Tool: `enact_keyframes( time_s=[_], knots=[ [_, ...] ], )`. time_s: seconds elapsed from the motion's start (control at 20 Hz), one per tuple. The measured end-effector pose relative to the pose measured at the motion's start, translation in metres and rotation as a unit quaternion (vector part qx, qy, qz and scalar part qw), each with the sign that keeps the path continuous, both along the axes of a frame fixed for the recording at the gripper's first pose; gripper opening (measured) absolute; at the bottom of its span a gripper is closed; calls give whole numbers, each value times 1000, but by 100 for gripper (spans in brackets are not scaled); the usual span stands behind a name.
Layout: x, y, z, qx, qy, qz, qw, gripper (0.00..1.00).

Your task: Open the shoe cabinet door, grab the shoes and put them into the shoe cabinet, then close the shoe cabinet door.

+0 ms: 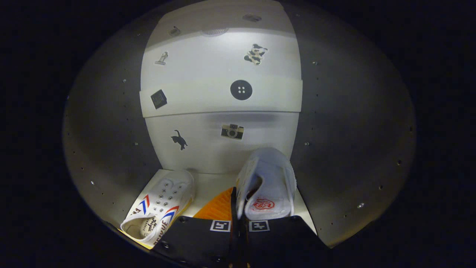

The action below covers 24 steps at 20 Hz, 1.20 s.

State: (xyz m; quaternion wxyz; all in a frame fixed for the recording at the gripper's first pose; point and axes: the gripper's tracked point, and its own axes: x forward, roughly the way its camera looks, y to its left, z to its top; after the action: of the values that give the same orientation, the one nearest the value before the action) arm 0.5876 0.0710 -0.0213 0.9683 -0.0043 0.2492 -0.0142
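Right up close to me are the two fingers of my tongs (238, 223), and they sit almost together with only a thin gap between them. Pinched in that gap is the side wall of a white shoe (266, 184), the edge by the hole where a foot goes in. I can see down into this shoe, and it has a red mark printed on the inside. Its toe points away from me, toward the back wall (223, 149) of the shoe cabinet. I cannot tell if the shoe rests on the cabinet floor (208, 186) or hangs a little above it. Just beside the fingers, on their left, peeks an orange sole (219, 206) with ridges on it. Farther left lies a second white shoe (160, 212) with red and blue stripes on its side and small metal lace holes on top. It lies on the pale floor with its toe toward the back wall too, and it does not touch the shoe I hold. Beyond both shoes the back wall is white and has little stickers on it: a black cat (179, 140), a camera (232, 131), a big black button (241, 90) and a spotted animal (255, 54). Dark side walls (353, 149) with small dots on them stand to the left and right.
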Motion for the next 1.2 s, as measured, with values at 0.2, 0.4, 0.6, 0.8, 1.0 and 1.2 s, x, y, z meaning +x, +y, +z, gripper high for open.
enact_keyframes(
  time_s=[0.2, 0.4, 0.6, 0.8, 1.0, 1.2],
  knots=[
    [2, 7, -6, 9, 11, -4, 1000, 5],
    [-13, 16, -23, 7, 55, 6, 998, 21],
    [-31, 27, -3, -10, 33, 20, 999, 52],
    [-70, 41, 25, -11, 10, 33, 999, 78],
    [-144, 53, 77, -16, -70, 31, 997, 99],
    [-239, 75, 114, -1, -130, 52, 990, 99]
  ],
)
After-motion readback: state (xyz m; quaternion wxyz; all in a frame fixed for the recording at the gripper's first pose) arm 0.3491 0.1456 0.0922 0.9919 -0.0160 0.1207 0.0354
